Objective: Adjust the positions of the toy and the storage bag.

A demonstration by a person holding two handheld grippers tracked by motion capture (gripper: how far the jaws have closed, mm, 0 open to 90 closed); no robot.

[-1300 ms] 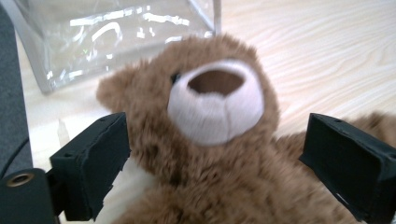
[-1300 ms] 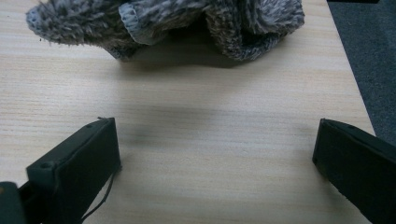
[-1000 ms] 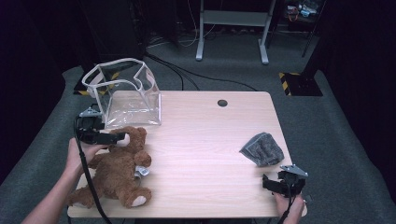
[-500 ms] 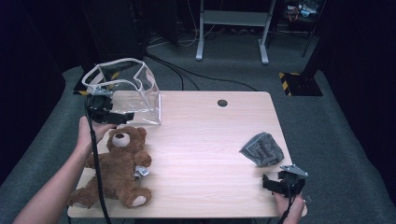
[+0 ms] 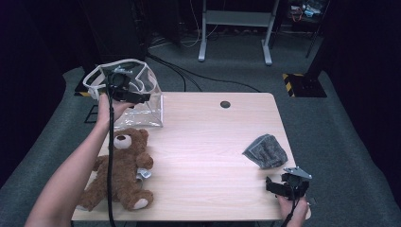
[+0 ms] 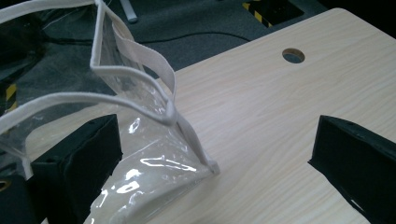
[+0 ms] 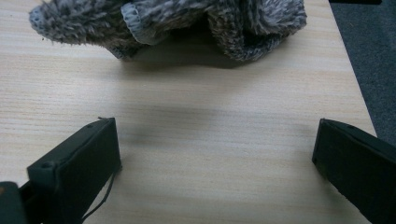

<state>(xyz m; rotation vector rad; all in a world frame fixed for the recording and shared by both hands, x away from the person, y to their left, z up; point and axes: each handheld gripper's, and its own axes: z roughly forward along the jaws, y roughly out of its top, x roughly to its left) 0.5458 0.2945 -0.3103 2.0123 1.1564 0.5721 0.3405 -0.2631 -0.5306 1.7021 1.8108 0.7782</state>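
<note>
L gripper (image 5: 137, 98) jaws apart at clear bag (image 5: 146, 111); R gripper (image 5: 276, 185) apart too.

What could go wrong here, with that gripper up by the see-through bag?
The left gripper hangs open at the clear bag. The bag looks thin and floppy, so the jaws might crumple it, or push it along the table instead of catching its white rim. The teddy bear lies at the table's near left edge and could probably be knocked off by the forearm above it. The right gripper, also open, rests near the grey knitted cloth without touching it.
</note>
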